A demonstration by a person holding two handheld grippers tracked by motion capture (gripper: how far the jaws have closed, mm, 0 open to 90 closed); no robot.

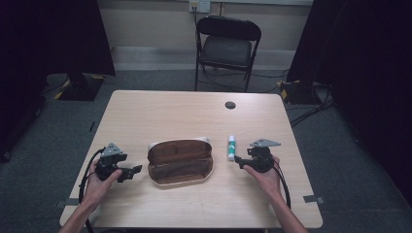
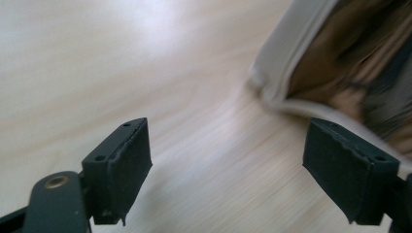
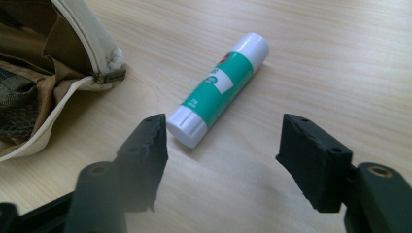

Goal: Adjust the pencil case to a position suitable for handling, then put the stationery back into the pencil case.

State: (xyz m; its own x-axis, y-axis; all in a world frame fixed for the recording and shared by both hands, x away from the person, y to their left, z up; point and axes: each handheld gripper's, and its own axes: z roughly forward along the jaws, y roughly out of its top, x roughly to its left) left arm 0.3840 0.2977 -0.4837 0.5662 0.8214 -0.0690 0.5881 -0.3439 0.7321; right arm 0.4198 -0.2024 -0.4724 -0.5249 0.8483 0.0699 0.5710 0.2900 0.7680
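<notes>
Brown pouch (image 1: 180, 162) is laid unzipped on table (image 1: 160, 111), contents indistinct; glue stick (image 3: 219, 87) lies beside it. Both grippers are held spread, nothing gripped.

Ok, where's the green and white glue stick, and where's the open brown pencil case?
Green and white glue stick (image 3: 218, 82): right gripper view, on its green label.
Open brown pencil case with cream edge (image 1: 180, 162): high view, on its brown lining.

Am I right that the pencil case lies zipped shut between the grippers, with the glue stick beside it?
Not quite: the pencil case lies open, its brown inside showing in the high view. The rest holds: it sits between the two grippers, with the glue stick beside it.
</notes>
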